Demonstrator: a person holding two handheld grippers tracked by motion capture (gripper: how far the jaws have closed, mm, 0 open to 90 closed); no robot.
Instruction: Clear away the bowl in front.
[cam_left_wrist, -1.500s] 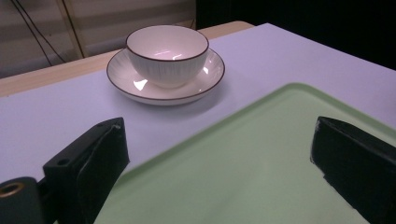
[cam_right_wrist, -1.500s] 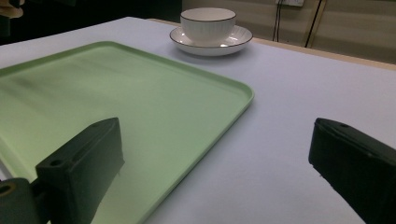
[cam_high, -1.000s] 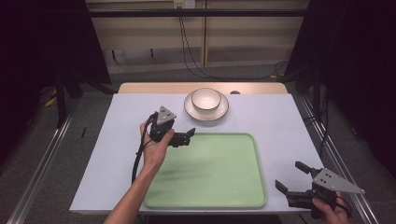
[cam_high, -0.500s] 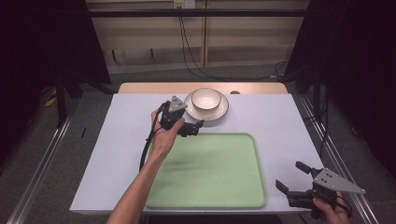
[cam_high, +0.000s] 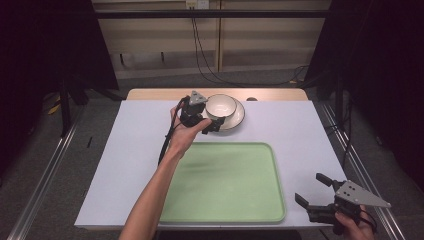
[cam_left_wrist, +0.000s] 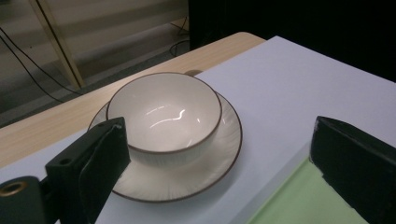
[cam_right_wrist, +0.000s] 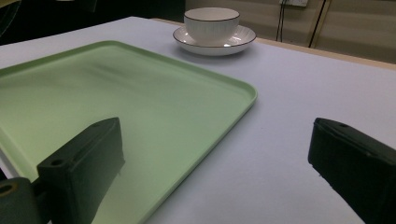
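The bowl (cam_left_wrist: 164, 116) and saucer (cam_left_wrist: 196, 172) look like glossy glazed ceramic, ribbed outside. The green tray (cam_right_wrist: 116, 107) seems smooth matt plastic. A matt white sheet (cam_high: 310, 135) covers the wooden desk (cam_high: 150, 94).

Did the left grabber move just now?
Yes. The left gripper has gone away from the person, off the green tray and up to the bowl on its plate, jaws open.

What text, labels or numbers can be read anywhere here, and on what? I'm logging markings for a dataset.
None: no readable word, number or sign stands on the bowl, the plate, the green tray, the left gripper or the right gripper.
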